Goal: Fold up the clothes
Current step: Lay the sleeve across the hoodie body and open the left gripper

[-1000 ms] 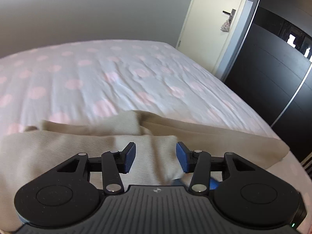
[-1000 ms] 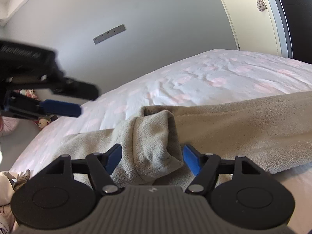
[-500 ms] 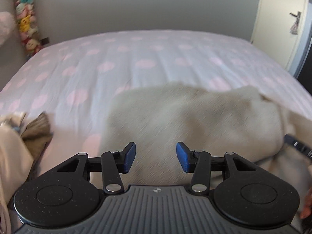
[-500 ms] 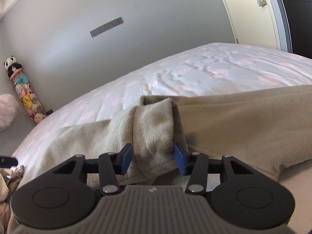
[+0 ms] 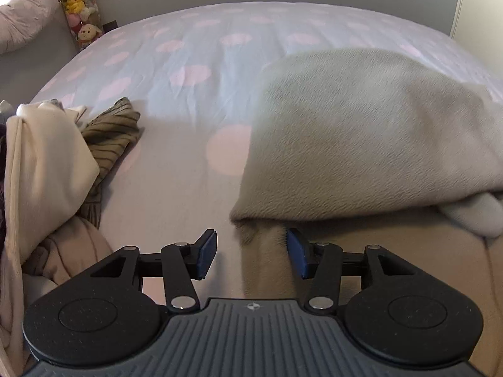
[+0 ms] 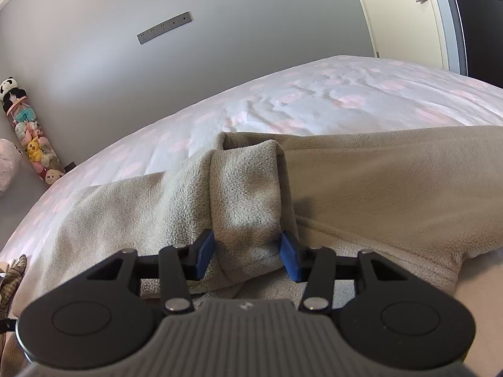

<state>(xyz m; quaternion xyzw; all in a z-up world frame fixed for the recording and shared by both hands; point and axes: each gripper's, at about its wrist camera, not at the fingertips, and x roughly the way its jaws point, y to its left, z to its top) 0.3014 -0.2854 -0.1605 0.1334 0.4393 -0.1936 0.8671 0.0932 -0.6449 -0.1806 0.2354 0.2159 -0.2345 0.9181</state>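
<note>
A beige fleece garment lies spread across the polka-dot bed. My left gripper hovers low over the garment's near left corner. Its jaws are opening a little, and a hanging strip of the fleece lies between them, close to the right pad and clear of the left. In the right wrist view the same fleece garment has a thick rolled fold standing up from it. My right gripper is shut on the base of that fold, with both blue pads pressed into it.
A heap of other clothes, with a striped olive piece, sits at the bed's left edge. A column of plush toys stands by the wall. A door is at the far right beyond the bed.
My left gripper swung left and down, from facing the door side to the garment's left edge near the clothes heap. My right gripper's jaws closed onto the fleece fold.
</note>
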